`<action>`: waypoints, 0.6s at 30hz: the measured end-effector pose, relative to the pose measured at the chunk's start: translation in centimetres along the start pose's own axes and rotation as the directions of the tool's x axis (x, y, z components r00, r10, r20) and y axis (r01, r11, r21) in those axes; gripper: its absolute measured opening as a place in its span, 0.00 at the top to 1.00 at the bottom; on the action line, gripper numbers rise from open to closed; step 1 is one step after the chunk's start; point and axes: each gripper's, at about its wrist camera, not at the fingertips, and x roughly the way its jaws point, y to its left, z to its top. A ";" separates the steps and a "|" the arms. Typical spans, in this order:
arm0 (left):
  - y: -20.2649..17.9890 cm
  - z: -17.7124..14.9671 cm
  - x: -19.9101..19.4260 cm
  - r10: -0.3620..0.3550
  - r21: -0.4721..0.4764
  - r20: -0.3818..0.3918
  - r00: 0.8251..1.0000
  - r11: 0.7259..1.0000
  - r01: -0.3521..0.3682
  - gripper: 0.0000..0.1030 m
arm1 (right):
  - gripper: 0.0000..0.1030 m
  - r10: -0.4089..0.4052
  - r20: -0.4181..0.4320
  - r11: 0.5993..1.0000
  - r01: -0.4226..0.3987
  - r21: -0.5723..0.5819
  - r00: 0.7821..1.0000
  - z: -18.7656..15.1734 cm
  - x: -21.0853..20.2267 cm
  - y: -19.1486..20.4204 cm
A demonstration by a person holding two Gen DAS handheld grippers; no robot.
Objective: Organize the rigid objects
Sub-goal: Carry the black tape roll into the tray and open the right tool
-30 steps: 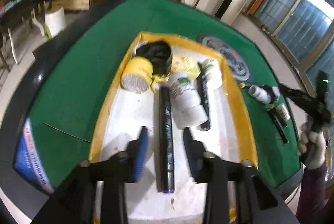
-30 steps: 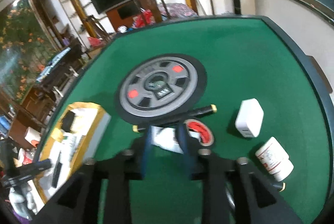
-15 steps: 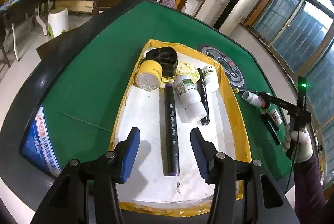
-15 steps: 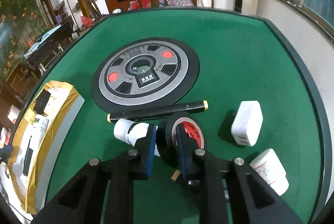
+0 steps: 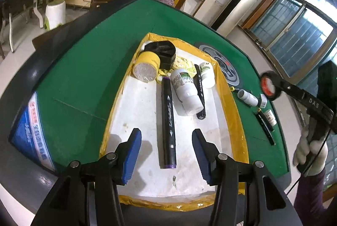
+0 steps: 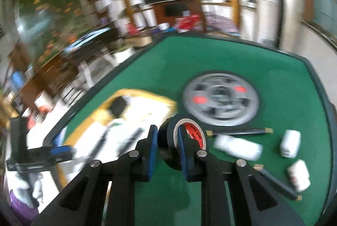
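Note:
A yellow-rimmed white tray (image 5: 228,104) lies on the green table. In it are a long black marker (image 5: 167,114), a white bottle (image 5: 186,92), a small white bottle (image 5: 206,75), a black pen (image 5: 200,93), a yellow tape roll (image 5: 146,67) and a black block (image 5: 162,51). My left gripper (image 5: 166,152) is open above the marker's near end. My right gripper (image 6: 167,141) is shut on a black tape roll with a red core (image 6: 185,137), held in the air; it also shows in the left wrist view (image 5: 270,87).
On the green felt right of the tray lie a grey disc (image 6: 220,99), a white tube (image 6: 238,147), a white adapter (image 6: 290,142), another white bottle (image 6: 299,175) and two black pens (image 6: 240,131). The tray (image 6: 145,93) sits left of them. The table edge is near.
My right gripper closed on the black tape roll, lifted it off the felt and swung left toward the tray. My left gripper opened wider and drew back above the marker.

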 end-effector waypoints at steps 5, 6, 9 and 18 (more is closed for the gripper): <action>0.8 -0.4 -1.4 -0.007 0.004 0.027 1.000 1.000 0.007 0.49 | 0.82 0.088 -0.104 0.989 -0.099 -0.107 0.991 -0.7 4.1 7.0; 1.0 -0.4 -1.6 -0.004 0.004 0.036 0.999 1.000 0.004 0.49 | 0.82 0.091 -0.131 0.986 -0.108 -0.130 0.987 -1.0 5.0 8.3; 2.0 -0.5 -2.4 -0.005 0.002 0.060 0.998 1.000 0.005 0.49 | 0.82 0.042 -0.184 0.974 -0.081 -0.211 0.982 -2.3 7.2 11.2; 2.9 -0.7 -4.0 -0.075 0.018 0.092 0.993 0.997 0.073 0.49 | 0.82 0.071 -0.198 0.948 -0.127 -0.292 0.978 -2.0 9.5 17.0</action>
